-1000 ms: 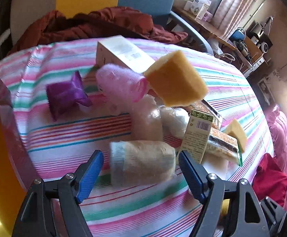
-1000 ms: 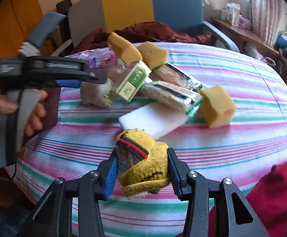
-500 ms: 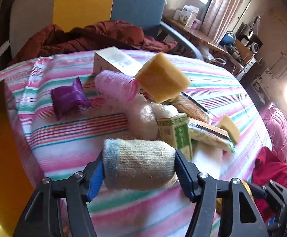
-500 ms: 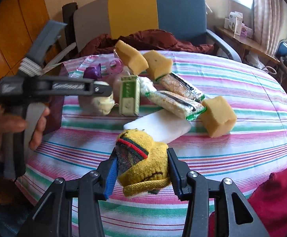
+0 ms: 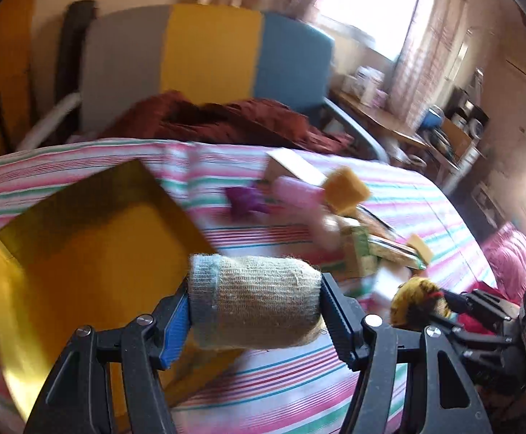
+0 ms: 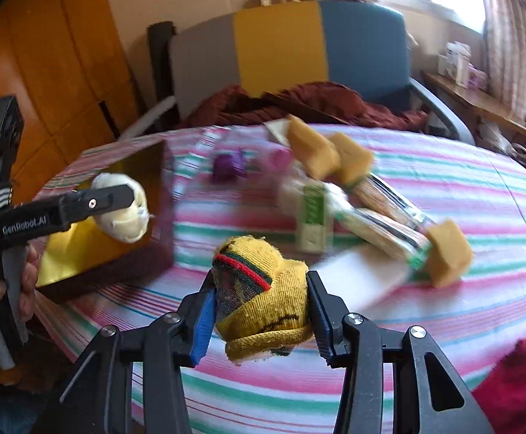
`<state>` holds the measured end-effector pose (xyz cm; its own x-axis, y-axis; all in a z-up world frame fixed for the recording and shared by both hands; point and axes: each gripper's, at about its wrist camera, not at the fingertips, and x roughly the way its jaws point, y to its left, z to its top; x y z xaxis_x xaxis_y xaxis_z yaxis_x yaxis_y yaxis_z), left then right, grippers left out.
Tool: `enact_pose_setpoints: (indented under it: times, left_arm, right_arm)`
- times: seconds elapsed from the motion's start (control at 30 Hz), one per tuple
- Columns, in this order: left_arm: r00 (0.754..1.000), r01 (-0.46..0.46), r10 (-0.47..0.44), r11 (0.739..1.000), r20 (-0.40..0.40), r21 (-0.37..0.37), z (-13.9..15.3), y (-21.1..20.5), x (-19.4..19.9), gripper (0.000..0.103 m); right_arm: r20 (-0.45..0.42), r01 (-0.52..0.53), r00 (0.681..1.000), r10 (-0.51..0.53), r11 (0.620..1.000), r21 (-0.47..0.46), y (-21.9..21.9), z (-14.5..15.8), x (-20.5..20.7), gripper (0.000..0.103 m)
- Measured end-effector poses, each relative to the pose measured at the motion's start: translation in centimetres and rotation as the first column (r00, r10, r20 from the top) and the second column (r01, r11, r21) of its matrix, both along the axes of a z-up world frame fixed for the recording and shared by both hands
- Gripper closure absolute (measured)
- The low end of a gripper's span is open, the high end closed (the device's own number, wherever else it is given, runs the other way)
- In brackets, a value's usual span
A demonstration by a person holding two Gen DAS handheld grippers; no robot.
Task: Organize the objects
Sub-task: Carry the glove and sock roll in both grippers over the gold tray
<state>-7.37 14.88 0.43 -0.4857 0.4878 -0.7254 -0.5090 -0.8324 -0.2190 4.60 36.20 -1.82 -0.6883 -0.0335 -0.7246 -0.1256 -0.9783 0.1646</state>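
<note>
Carrying a rolled beige sock (image 5: pixel 255 300), the left tool (image 5: pixel 254 322) grips it by both ends, above the near edge of the open yellow-lined box (image 5: pixel 82 253) on the striped desk (image 5: pixel 299 390). The right tool (image 6: pixel 261 300) is clenched on a rolled yellow sock (image 6: pixel 263 289) with a red and green band, hovering over the desk just beside the box. Both rolls are soft, ribbed knit that gives under the pads, so the beige one, held endwise, could buckle and slip out short of the box or catch its rim. With both tools near the box, they might also bump each other. Spongy yellow blocks (image 6: pixel 313 148), crinkly packets (image 6: pixel 389 231) and a small green carton (image 6: pixel 313 217) lie farther off
</note>
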Motion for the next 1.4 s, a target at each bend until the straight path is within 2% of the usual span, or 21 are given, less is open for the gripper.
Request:
enact_pose_setpoints:
  times: [0.2, 0.4, 0.63, 0.73, 0.8, 0.87, 0.93, 1.0, 1.4]
  left_arm:
    - [0.988, -0.153, 0.153, 0.988, -0.006, -0.03, -0.7, -7.4, -0.6, 0.037]
    - [0.959, -0.282, 0.283, 0.958, 0.02, -0.045, -2.5, -13.1, -0.5, 0.037]
    - [0.936, -0.345, 0.35, 0.934, 0.041, -0.089, -4.7, -16.1, 0.8, 0.036]
    - [0.932, -0.355, 0.36, 0.93, 0.048, -0.093, -5.1, -16.9, 1.4, 0.032]
    - [0.927, -0.369, 0.374, 0.923, 0.028, -0.106, -4.9, -17.2, 1.9, 0.024]
    - [0.922, -0.385, 0.388, 0.918, 0.013, -0.097, -4.5, -18.0, 2.5, 0.023]
    - [0.916, -0.399, 0.402, 0.913, 0.012, -0.082, -4.2, -18.6, 2.9, 0.023]
    - [0.911, -0.411, 0.413, 0.909, 0.012, -0.066, -3.8, -19.1, 3.3, 0.022]
    - [0.887, -0.462, 0.462, 0.886, -0.008, -0.023, -1.7, -20.7, 4.0, 0.022]
  right_arm:
    - [-0.042, -0.106, 0.994, 0.105, 0.994, -0.015, -4.8, 1.6, -3.1, 0.056]
    - [-0.047, -0.209, 0.977, 0.208, 0.978, -0.013, -9.9, 2.3, -6.5, 0.056]
    - [-0.03, -0.306, 0.952, 0.306, 0.952, 0.018, -15.6, 2.2, -9.9, 0.055]
    - [-0.007, -0.345, 0.939, 0.345, 0.938, 0.03, -18.0, 1.4, -10.9, 0.052]
    - [0.011, -0.371, 0.929, 0.371, 0.927, 0.048, -19.6, 0.9, -11.4, 0.05]
    - [0.02, -0.402, 0.916, 0.402, 0.913, 0.064, -21.2, 0.5, -11.7, 0.046]
    - [0.014, -0.417, 0.909, 0.417, 0.905, 0.089, -22.2, 0.5, -11.6, 0.037]
    - [0.003, -0.428, 0.903, 0.43, 0.898, 0.103, -23.0, 0.8, -11.3, 0.032]
    - [-0.057, -0.371, 0.918, 0.392, 0.902, 0.219, -25.0, 3.9, -8.8, 0.027]
